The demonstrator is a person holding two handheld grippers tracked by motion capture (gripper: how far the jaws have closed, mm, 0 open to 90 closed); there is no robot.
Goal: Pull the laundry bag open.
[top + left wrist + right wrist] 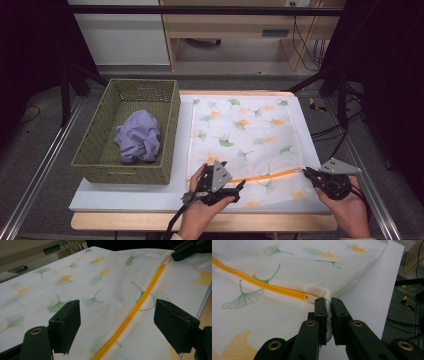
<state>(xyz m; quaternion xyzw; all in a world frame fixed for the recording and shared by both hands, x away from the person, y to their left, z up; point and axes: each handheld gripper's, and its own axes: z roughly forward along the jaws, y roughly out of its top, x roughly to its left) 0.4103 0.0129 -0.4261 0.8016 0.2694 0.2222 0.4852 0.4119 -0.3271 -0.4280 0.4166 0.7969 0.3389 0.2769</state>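
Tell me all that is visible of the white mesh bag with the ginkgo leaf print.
The white mesh bag with green and orange ginkgo leaves lies flat on the white table board, right of the green woven basket. An orange zipper crosses its near part, closed as far as visible. The right tongs pinch its edge beside the white zipper pull; the left tongs hover open over it.

No readable text, label, brand, number or sign appears on anything in these views.

Ginkgo-print mesh bag just right of the wicker basket
It lies flat, white; orange zipper closed across its near end.
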